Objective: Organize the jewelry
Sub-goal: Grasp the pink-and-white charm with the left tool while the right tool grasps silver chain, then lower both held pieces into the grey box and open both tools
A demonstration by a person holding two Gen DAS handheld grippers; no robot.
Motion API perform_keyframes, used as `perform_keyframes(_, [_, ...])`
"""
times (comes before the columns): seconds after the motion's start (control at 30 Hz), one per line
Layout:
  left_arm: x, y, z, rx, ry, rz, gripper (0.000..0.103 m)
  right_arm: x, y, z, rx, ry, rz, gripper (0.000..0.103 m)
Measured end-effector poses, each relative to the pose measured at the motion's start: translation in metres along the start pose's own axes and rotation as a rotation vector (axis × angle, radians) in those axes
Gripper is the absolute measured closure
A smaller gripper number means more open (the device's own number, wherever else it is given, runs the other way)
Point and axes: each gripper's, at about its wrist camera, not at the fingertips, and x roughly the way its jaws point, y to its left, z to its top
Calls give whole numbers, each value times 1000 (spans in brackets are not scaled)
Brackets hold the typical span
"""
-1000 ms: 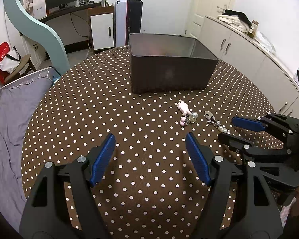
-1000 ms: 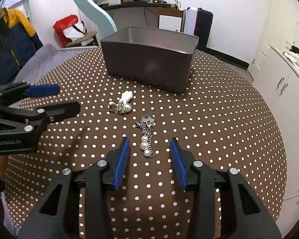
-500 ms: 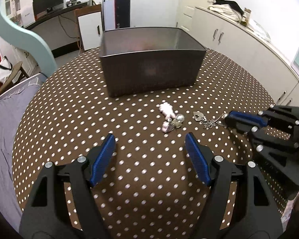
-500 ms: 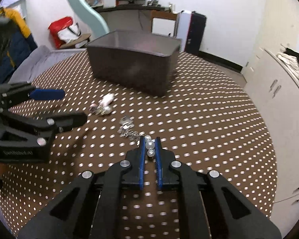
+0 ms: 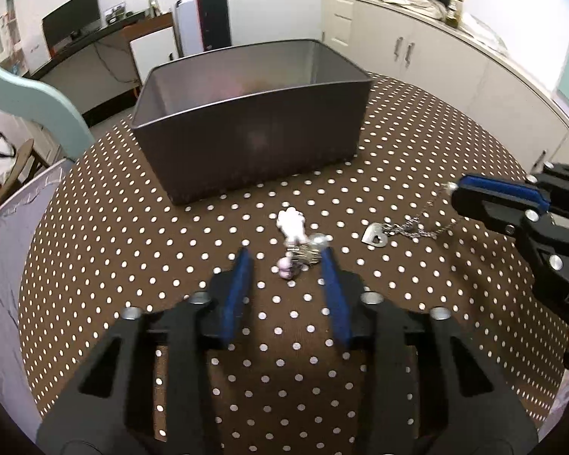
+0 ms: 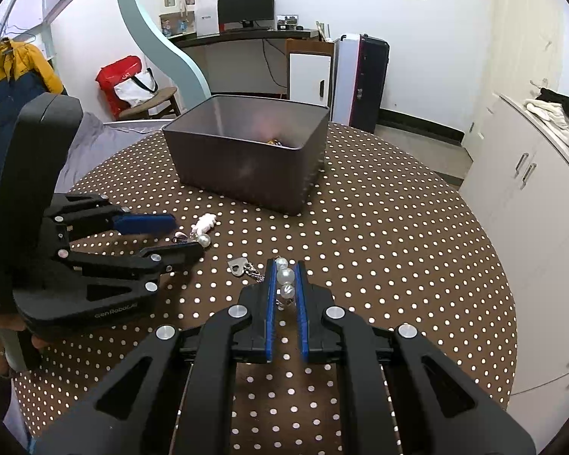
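My right gripper (image 6: 284,267) is shut on the pearl end of a pearl chain (image 6: 285,278); its silver heart tag (image 6: 237,265) lies on the cloth. The chain (image 5: 409,227) and right gripper (image 5: 455,193) also show in the left wrist view. My left gripper (image 5: 284,256) is open, its fingers either side of a white and pink charm cluster (image 5: 294,240) on the table. That cluster (image 6: 202,229) and the left gripper (image 6: 187,237) show in the right wrist view. A dark grey bin (image 5: 254,151) stands behind, with something small inside (image 6: 273,141).
The round table has a brown polka-dot cloth (image 6: 398,250). White cabinets (image 6: 542,220) stand close at the right. A grey cushion (image 5: 0,265) lies past the left edge. A chair with a red bag (image 6: 132,83) and a desk stand beyond.
My right gripper closed on the pearl chain and lifted its pearl end. My left gripper moved forward to the charm cluster and narrowed its jaws around it.
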Motion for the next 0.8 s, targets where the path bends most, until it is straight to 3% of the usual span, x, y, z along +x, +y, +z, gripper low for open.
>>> perform_keyframes(0.1, [-3,-5,-1,26,-2,-14,91,-2,2,2,-4,-6,4,95])
perform_keyframes(0.37, [-19,4,-6,-4,-14,-79,91,-21,7,11,-13,-51,4,95])
perform_keyframes(0.8, [-90,37,25,-80,-154,-239,91,-61,17,56,-65,-170,-19,95])
